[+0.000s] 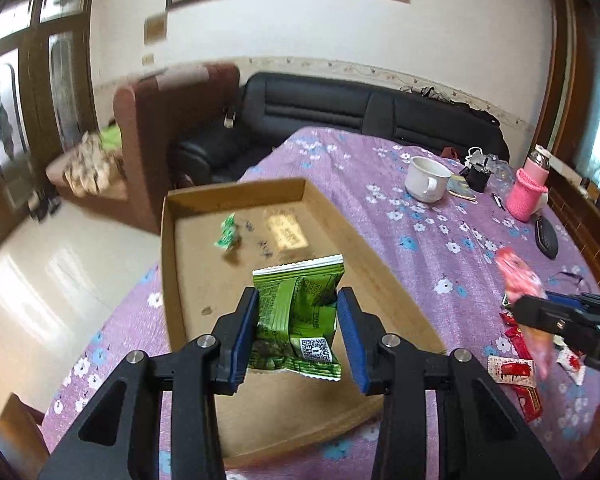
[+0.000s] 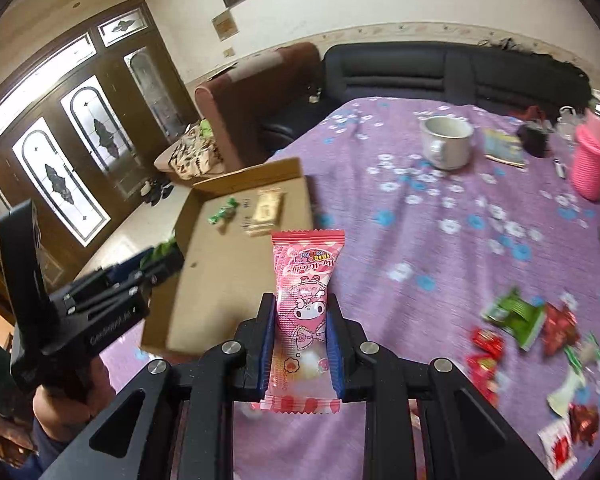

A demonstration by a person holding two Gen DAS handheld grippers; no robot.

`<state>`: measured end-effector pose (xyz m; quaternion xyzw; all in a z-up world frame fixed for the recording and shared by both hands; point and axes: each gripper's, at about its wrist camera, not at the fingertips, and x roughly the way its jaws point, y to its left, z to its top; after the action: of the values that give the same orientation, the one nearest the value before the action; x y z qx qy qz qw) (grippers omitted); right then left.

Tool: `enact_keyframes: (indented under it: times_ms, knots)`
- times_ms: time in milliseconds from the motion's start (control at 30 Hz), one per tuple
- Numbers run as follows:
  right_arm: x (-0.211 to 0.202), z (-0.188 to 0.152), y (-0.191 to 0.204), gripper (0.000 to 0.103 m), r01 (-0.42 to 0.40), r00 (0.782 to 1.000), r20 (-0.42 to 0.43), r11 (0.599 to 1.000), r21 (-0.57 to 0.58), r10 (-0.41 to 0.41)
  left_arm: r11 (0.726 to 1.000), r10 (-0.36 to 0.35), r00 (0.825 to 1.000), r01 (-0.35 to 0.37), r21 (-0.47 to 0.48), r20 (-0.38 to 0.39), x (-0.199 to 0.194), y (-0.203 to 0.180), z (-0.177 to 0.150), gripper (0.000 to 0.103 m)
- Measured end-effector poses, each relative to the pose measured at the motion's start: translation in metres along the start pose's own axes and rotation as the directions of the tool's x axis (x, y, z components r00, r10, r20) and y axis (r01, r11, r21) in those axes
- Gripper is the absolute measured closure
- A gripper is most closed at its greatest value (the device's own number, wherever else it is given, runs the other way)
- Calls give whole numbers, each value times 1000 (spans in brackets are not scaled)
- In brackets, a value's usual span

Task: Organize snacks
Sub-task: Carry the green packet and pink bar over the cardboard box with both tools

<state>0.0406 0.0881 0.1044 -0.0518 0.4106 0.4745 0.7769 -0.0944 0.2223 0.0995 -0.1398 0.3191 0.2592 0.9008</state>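
My left gripper [image 1: 298, 300] is shut on a green snack packet [image 1: 296, 316] and holds it over the shallow cardboard tray [image 1: 172, 248]. In the tray lie a small green candy [image 1: 227, 233] and a pale yellow bar [image 1: 286, 230]. My right gripper [image 2: 302, 308] is shut on a pink snack packet [image 2: 306, 300] above the purple tablecloth, just right of the tray [image 2: 204, 296]. The left gripper body shows in the right wrist view [image 2: 100, 304]. Loose red, green and white snacks [image 2: 532, 332] lie on the cloth at the right.
A white mug [image 1: 426, 178], a pink-sleeved bottle [image 1: 526, 194], a black remote [image 1: 546, 236] and small black items stand on the far right of the flowered tablecloth [image 1: 380, 208]. A black sofa and brown armchair stand behind the table.
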Motion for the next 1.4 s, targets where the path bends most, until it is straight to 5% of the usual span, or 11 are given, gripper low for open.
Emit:
enact_keyframes:
  times_ms: [267,667,1400]
  knots:
    - [61,35,25,78,-68,993,-97,997,19,70,998,-42,996,38,-60,-74,24,37,16,64]
    - [150,56,30,78,16,977,-211,999,44,-6,990,-92,958,59,-129,-271,100,59,33,64]
    - [187,57,22,77,48,968,-248,997,63,-31,979,-130,945,74,-191,-299,127,66,34,63]
